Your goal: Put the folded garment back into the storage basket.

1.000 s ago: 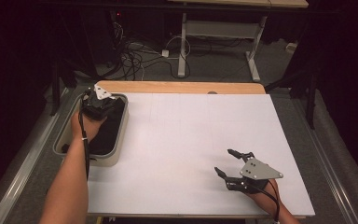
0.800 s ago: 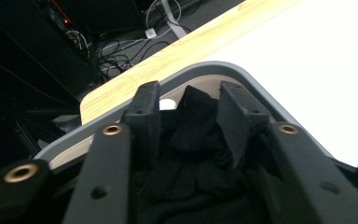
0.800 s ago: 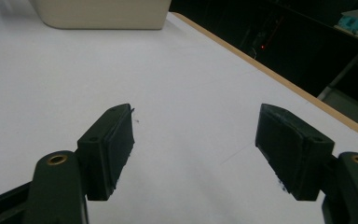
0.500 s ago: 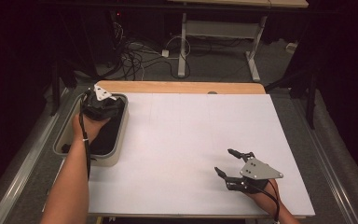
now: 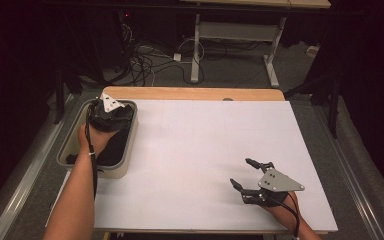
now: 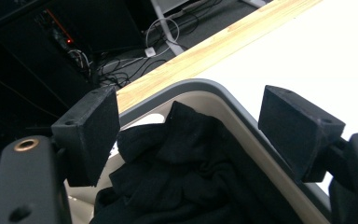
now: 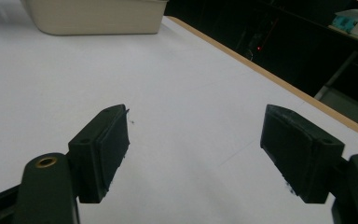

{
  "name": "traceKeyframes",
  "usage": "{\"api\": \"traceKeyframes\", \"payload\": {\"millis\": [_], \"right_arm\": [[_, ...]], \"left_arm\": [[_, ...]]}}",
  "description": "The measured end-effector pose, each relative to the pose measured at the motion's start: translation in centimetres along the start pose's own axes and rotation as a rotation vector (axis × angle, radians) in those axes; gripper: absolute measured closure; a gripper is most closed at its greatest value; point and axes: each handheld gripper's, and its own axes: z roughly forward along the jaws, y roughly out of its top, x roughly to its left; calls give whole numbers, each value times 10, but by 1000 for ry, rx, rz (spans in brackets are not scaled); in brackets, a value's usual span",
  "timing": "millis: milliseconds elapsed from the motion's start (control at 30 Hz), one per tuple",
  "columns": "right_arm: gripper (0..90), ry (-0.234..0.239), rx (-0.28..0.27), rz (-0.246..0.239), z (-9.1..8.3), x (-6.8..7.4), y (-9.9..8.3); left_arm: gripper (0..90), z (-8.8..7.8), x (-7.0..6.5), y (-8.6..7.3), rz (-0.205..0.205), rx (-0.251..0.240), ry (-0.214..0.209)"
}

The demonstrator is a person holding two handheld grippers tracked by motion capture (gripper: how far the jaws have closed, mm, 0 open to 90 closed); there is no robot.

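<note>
black cloth (image 6: 186, 163) lies bunched in the beige tub (image 5: 65, 155) at left of the high view. left gripper (image 6: 189, 126) hangs over it, jaws just opened wide, nothing pinched. right gripper (image 5: 244, 174), lower right, gapes empty above the white table (image 5: 195, 150).

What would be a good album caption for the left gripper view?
Open left tongs hover over black cloth heaped in a beige bin beside the white table.

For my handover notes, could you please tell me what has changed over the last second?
The left gripper has just been opening over the black cloth in the bin, its pads now clear of it. The right gripper opened slightly, nothing between its jaws. Both hands and the bin kept their places.
</note>
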Motion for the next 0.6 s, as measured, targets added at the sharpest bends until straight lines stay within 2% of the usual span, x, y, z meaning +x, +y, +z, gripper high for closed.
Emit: {"api": "traceKeyframes", "payload": {"millis": [167, 367, 600], "right_arm": [[210, 4, -16, 35, -1, -2, 0], [163, -4, -5, 36, 1, -1, 0], [163, -10, -3, 45, 1, -2, -1]], "left_arm": [[200, -5, -3, 2, 4, -27, -3], [200, -10, -6, 4, 15, -53, -18], [194, -16, -12, 7, 29, -78, -29]]}}
